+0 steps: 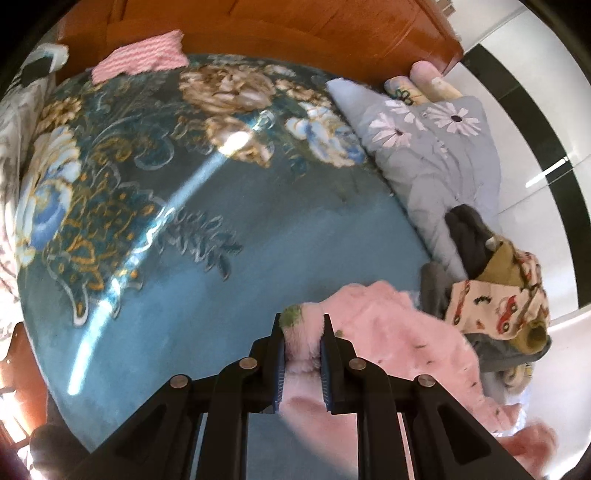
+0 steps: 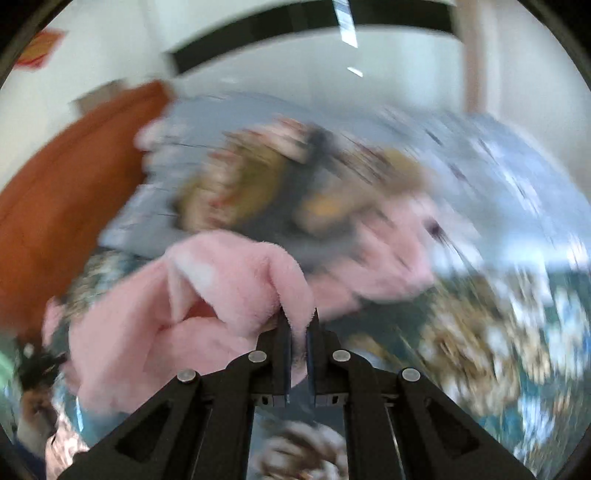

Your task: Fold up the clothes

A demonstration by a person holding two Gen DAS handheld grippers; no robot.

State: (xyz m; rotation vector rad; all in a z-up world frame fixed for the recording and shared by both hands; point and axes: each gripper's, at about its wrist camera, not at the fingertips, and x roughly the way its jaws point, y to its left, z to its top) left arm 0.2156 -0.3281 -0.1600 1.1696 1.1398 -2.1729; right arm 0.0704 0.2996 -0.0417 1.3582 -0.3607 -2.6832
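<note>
- Clamping a fold of the fluffy pink fleece garment [image 1: 373, 332], the left gripper [image 1: 303, 325] has the fabric bunched between its blue-padded fingers.
- Pinching another edge of the same garment [image 2: 221, 291], the right gripper [image 2: 298, 317] has its jaws nearly together on the fleece; this view is heavily blurred.
- The garment hangs over the teal floral plush blanket [image 1: 207, 206] covering the bed.
- Beside it lies a pile of clothes, including a cream car-print piece [image 1: 495, 299], against a grey daisy-print quilt [image 1: 428, 147].
- A pink knitted cloth [image 1: 144, 55] sits near the wooden headboard [image 1: 314, 29].
</note>
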